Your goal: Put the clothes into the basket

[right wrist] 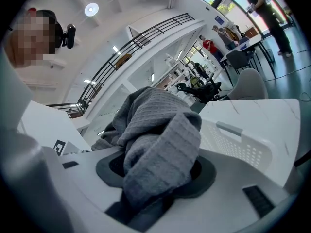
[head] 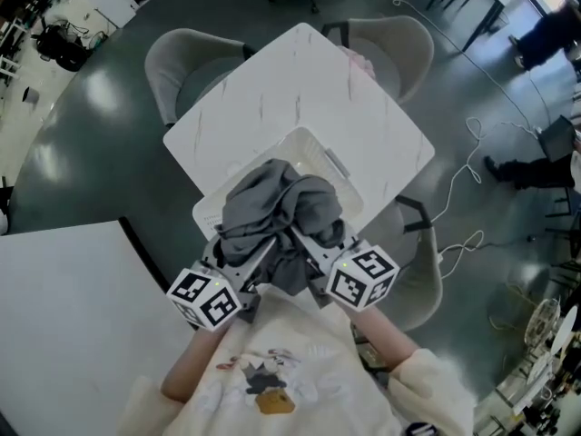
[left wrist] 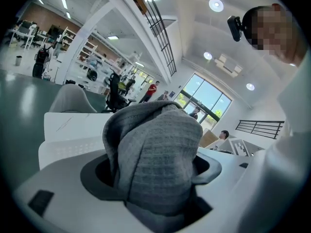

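The person wears a cream fleecy sweater [head: 313, 384] with a cartoon print [head: 263, 380]. The left hand-held gripper [head: 260, 258] and right hand-held gripper [head: 304, 245] are white, each bearing a black-and-white marker cube [head: 204, 299].

Bright, even light is falling from overhead in the head view. The table [head: 300, 107] is glaring white, while the floor [head: 91, 134] is carrying a soft sheen at 9 o'clock. The cloth [head: 272, 212] is holding dark shadow in its folds. Straight lines are bowing toward the edges.

Both gripper views are bulging fisheye, with corners going black. In the left one a lamp [left wrist: 216, 5] is blooming at 1 o'clock and a window [left wrist: 206, 98] is glowing at 3 o'clock. In the right one a lamp [right wrist: 91, 8] is flaring at 11 o'clock. Far detail is looking soft, while the cloth's weave is reading sharp.
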The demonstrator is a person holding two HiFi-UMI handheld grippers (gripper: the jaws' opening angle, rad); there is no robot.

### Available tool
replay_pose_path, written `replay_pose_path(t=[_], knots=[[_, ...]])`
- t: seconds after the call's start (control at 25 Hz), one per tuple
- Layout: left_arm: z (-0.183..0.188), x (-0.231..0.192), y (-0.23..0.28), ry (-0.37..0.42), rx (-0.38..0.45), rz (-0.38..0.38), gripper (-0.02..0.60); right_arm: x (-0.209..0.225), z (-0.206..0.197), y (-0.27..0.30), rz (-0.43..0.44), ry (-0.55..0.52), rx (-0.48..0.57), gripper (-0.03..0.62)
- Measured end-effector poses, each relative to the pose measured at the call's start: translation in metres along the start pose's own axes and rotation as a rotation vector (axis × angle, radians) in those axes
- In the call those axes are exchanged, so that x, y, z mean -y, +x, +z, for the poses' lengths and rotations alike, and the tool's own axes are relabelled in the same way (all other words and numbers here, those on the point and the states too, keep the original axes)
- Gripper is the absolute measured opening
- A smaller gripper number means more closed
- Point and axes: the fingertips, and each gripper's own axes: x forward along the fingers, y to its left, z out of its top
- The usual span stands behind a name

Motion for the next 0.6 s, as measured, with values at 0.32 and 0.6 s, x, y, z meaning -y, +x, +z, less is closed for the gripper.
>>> replay_pose_path(t=[0.32, 0.6], knots=[[-0.014, -0.02, 0.015, -0.014, -0.038, 0.049, 0.356, 0.022, -0.011, 0.014, -0.058, -0.015, -0.062, 0.198], [-0.026, -0.039, 0.018, -0.028, -0.064, 0.088, 0.356, 0.033, -0.026, 0.026, -0.091, -0.027, -0.109, 0.198]])
